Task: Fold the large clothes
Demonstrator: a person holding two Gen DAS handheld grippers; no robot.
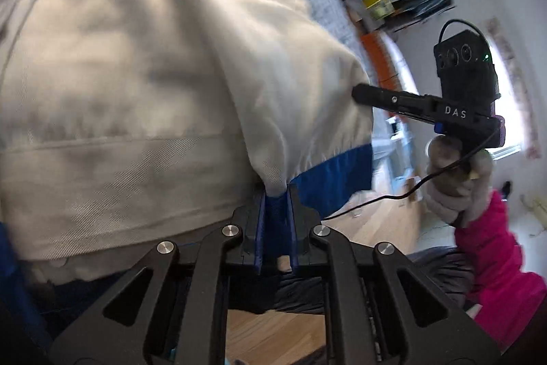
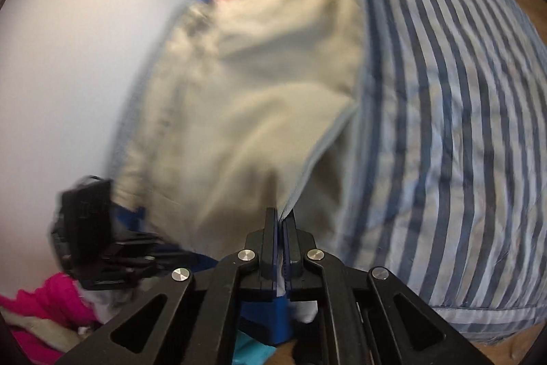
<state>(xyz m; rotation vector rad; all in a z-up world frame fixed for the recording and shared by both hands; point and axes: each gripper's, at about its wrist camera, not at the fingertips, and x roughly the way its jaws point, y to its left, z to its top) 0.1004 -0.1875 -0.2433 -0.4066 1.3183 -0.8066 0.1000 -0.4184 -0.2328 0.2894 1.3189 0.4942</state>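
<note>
Your left gripper [image 1: 276, 194] pinches the cream garment's [image 1: 143, 64] blue hem, your right gripper [image 2: 281, 221] is clamped on its pale edge, so the cloth hangs stretched ahead between both.

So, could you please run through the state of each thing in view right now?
Left gripper: shut on the garment's blue hem.
Right gripper: shut on the garment's pale edge.
Cream garment: lifted, hanging bunched and creased between both grippers.
Striped bedding: spread out beneath, rumpled.
Gloved hand: wrapped around the right gripper's handle.
Pink sleeve: worn on that arm.
</note>
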